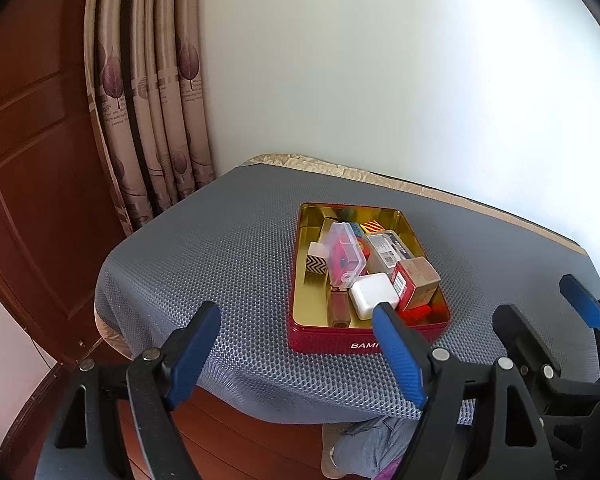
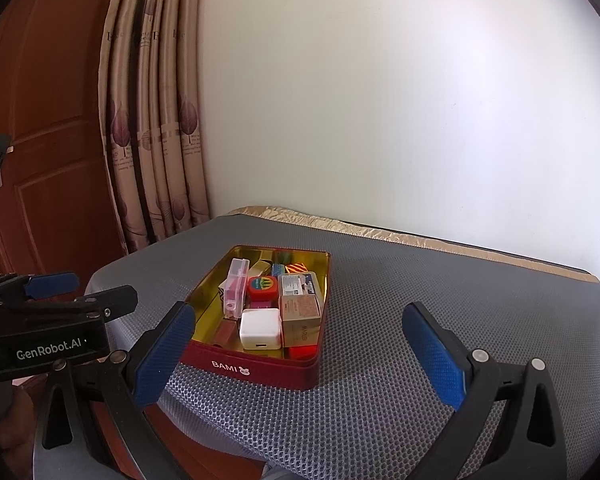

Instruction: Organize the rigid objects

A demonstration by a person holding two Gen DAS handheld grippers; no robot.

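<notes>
your left gripper (image 1: 296, 350) hangs at the table's near edge with its jaws wide apart and nothing between them. just ahead sits the red tin (image 2: 256, 368) on the grey mat (image 2: 380, 300), packed with small boxes and a white charger (image 2: 260, 330). your right gripper (image 2: 300, 354) is spread wide too, empty.

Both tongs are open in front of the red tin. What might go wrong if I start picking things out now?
The clear plastic case leans loosely on other items and may slip when nudged. The white charger and cardboard box sit tight together, so a pad could jam. The tin rests near the table edge on a mat and may slide.
</notes>
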